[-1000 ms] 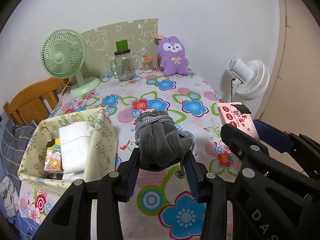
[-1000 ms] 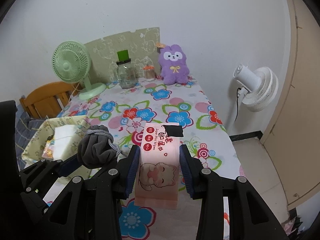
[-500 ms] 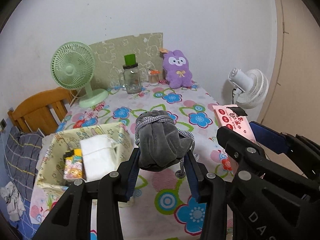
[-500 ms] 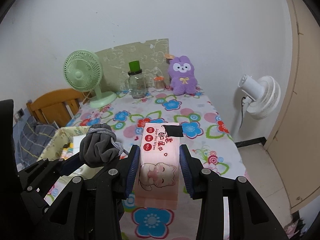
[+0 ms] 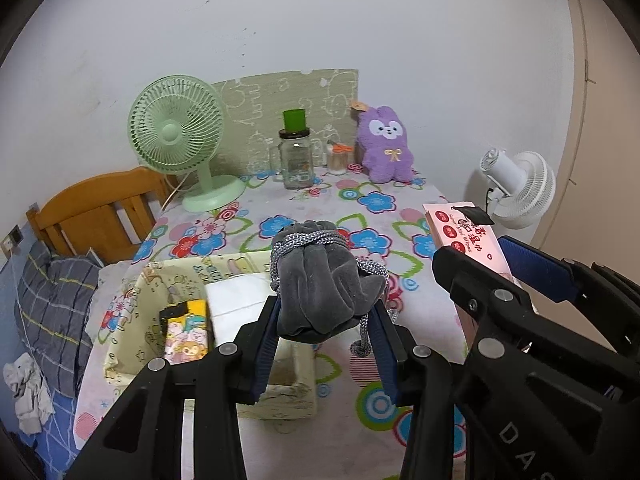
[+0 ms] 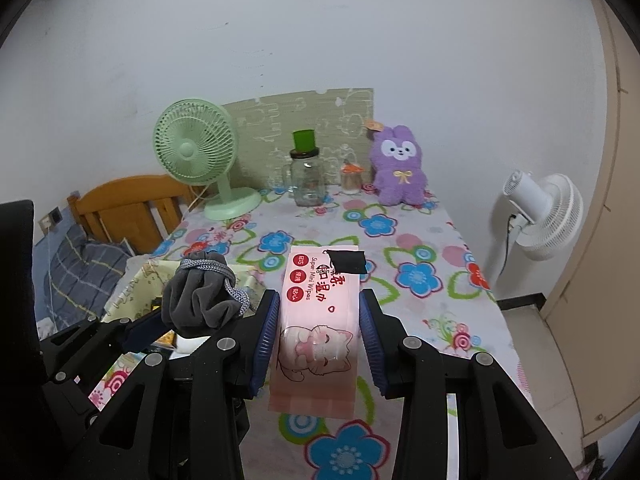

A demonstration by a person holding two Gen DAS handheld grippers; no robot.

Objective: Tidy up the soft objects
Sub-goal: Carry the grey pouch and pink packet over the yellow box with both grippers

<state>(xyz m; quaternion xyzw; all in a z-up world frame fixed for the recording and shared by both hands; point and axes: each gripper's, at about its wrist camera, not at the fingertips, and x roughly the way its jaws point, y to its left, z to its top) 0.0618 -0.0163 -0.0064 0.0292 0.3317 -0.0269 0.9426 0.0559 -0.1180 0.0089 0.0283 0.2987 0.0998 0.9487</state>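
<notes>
While your left gripper (image 5: 326, 320) pinches the grey velvet drawstring pouch (image 5: 320, 280) between its blue pads, that pouch hangs over the near right edge of the pale yellow printed fabric basket (image 5: 132, 320), which sits at about nine o'clock of the pouch on the table. Your right gripper (image 6: 318, 320) is clamped on the pink soft pack of wet wipes (image 6: 316, 320), held in the air above the table at three o'clock of the pouch.

Inside the basket you can count two things: one white folded soft bundle (image 5: 236, 304) and one small yellow cartoon-printed packet (image 5: 186, 332); its lower half is cut off by your left gripper's frame.

The table wears a white cloth printed with bright flowers (image 6: 416, 276) and stands against a plain white wall. At twelve o'clock, along the far edge, stand one mint green desk fan (image 5: 176, 136), one clear glass jar with a green cup on its lid (image 5: 296, 156), one small jar with an orange top (image 5: 338, 158) whose contents are hard to make out, and one purple plush rabbit (image 5: 384, 148), all before one green patterned board (image 5: 280, 100). A white floor fan (image 6: 548, 216) stands off the table at two o'clock. A wooden chair back (image 5: 96, 208) and a grey checked cloth (image 5: 56, 300) lie at nine o'clock, both partly cut off.
</notes>
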